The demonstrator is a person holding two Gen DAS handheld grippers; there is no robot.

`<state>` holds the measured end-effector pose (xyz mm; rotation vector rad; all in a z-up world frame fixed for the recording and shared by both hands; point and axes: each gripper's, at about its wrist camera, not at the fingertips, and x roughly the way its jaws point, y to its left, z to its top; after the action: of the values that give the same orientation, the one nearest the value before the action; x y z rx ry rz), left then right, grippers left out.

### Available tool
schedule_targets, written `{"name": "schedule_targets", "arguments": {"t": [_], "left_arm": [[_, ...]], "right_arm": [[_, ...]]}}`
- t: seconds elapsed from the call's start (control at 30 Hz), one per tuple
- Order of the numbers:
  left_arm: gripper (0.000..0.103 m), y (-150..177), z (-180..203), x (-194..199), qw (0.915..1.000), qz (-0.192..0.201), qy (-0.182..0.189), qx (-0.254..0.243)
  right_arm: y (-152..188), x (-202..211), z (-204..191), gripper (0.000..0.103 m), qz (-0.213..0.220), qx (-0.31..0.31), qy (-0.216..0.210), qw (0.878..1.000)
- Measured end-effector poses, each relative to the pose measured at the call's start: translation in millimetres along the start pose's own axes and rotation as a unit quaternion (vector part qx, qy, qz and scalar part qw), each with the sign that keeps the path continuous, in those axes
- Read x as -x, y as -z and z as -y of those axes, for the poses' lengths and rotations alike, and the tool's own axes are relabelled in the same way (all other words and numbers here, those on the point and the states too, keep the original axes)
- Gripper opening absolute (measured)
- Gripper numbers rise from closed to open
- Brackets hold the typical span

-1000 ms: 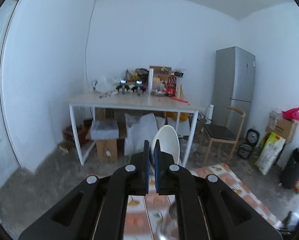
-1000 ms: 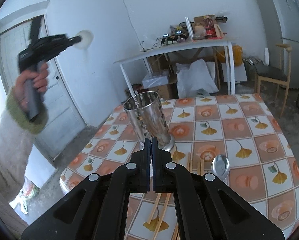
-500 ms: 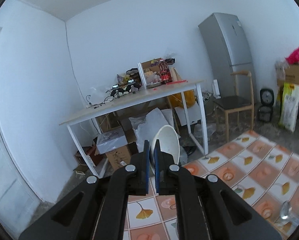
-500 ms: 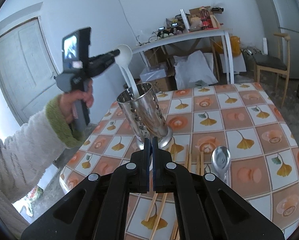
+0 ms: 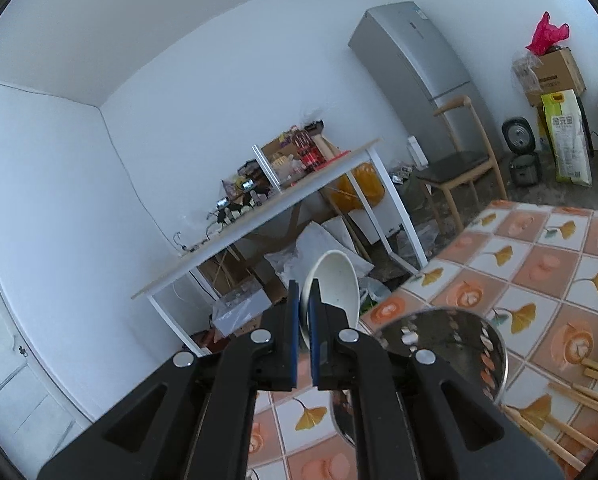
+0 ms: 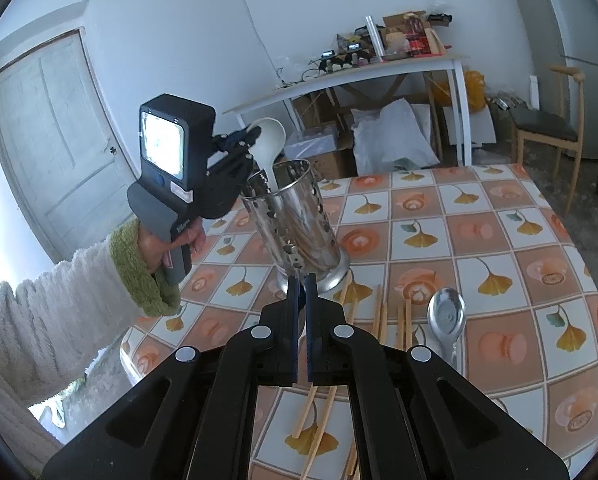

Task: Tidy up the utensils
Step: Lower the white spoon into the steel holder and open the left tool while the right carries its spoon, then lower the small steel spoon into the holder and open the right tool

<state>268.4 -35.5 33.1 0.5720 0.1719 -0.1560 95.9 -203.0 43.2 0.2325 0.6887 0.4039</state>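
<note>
Right wrist view takes in the table (image 6: 499, 232), covered in a cloth of orange and white squares printed with yellow ginkgo leaves. On it stands the utensil holder (image 6: 295, 220), a tall shiny steel cylinder punched with rows of holes, widening at a round base and leaning slightly in this lens. The left gripper (image 6: 255, 133), gripped by a hand (image 6: 167, 244) in a fluffy white sleeve with a green cuff, is clenched on a white spoon (image 6: 269, 140). The spoon's pale oval bowl sits up above the holder's rim and its handle slants down into the cylinder; whether the tip touches the bottom is hard to tell. From the left wrist view the white spoon (image 5: 335, 284) fills the space just past the blue-padded fingers. The right gripper (image 6: 302, 288) is closed on nothing, hovering just before the holder's base. Wooden chopsticks (image 6: 379, 312) lie scattered on the cloth beside a metal spoon (image 6: 446, 316), bowl upward.
</note>
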Motion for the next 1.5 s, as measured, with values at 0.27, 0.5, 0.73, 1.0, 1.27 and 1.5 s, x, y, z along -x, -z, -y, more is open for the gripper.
{"name": "schedule_targets", "arguments": {"t": [0.27,0.5,0.73,1.0,1.27,1.5], "left_arm": [[0.005,8.4,-7.9,-6.5,0.9975,-0.049,0.029,0.042],[0.007,7.5,-13.7,-12.7,0.9902,-0.095,0.064,0.080],[0.007,9.7,-21.5,-13.9,0.9771,-0.145,0.102,0.117],[0.030,16.8,-48.8,-6.6,0.9497,-0.188,0.150,0.200],[0.044,20.2,-79.0,27.8,0.9407,-0.173,0.155,0.247],[0.058,40.7,-97.5,82.7,0.9360,-0.165,0.124,0.285]], "right_arm": [[-1.3,0.6,-0.5,0.002,0.000,-0.001,0.000,1.000],[-2.8,5.0,-3.4,0.003,0.003,0.002,0.005,1.000],[-4.1,12.6,-5.9,0.003,0.008,0.007,0.009,1.000],[-9.6,19.2,-10.5,0.003,0.019,0.013,0.014,1.000],[-39.8,25.5,-12.8,0.003,0.048,0.028,0.017,0.998],[-106.7,27.9,-12.8,0.003,0.111,0.046,0.003,0.993]]}}
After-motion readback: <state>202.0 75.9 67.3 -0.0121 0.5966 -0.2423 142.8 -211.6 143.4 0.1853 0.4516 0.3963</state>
